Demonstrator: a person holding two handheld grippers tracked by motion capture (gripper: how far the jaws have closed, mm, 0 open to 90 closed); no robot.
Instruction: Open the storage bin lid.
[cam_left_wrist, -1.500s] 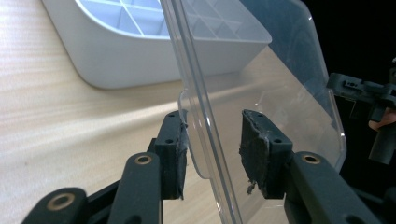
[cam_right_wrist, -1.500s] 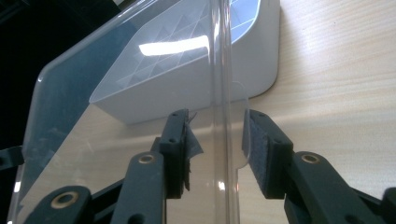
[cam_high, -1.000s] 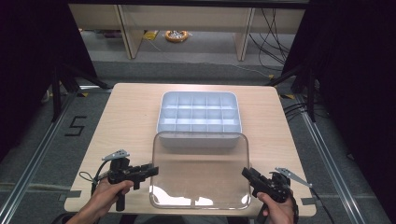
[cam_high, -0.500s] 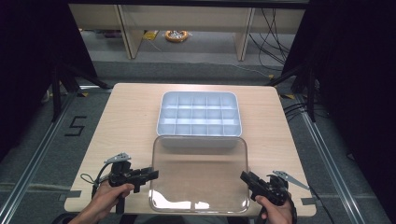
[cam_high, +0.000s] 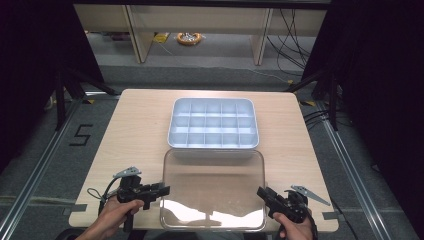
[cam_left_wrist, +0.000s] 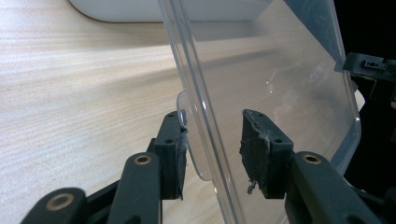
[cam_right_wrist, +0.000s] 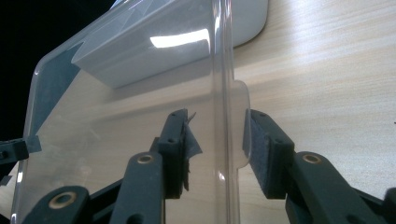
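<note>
Holding the clear lid (cam_high: 213, 187) by its two side edges, you keep it level just near of the white tray (cam_high: 214, 127), whose compartments lie uncovered. Your left gripper (cam_high: 159, 191) is clamped on the lid's left rim: in the left gripper view (cam_left_wrist: 212, 151) that rim and its small tab (cam_left_wrist: 194, 140) run between the pads (cam_left_wrist: 254, 151). Your right gripper (cam_high: 263, 193) bites the opposite rim in the same way, seen in the right gripper view (cam_right_wrist: 215, 151) with the rim passing between its pads (cam_right_wrist: 261, 154). Gripping both sides likely keeps the thin sheet from sagging or twisting. The lid's far edge overlaps the tray's near wall, over the table (cam_high: 130, 135); this placement suggests you are positioned to carry it far and seat it squarely
</note>
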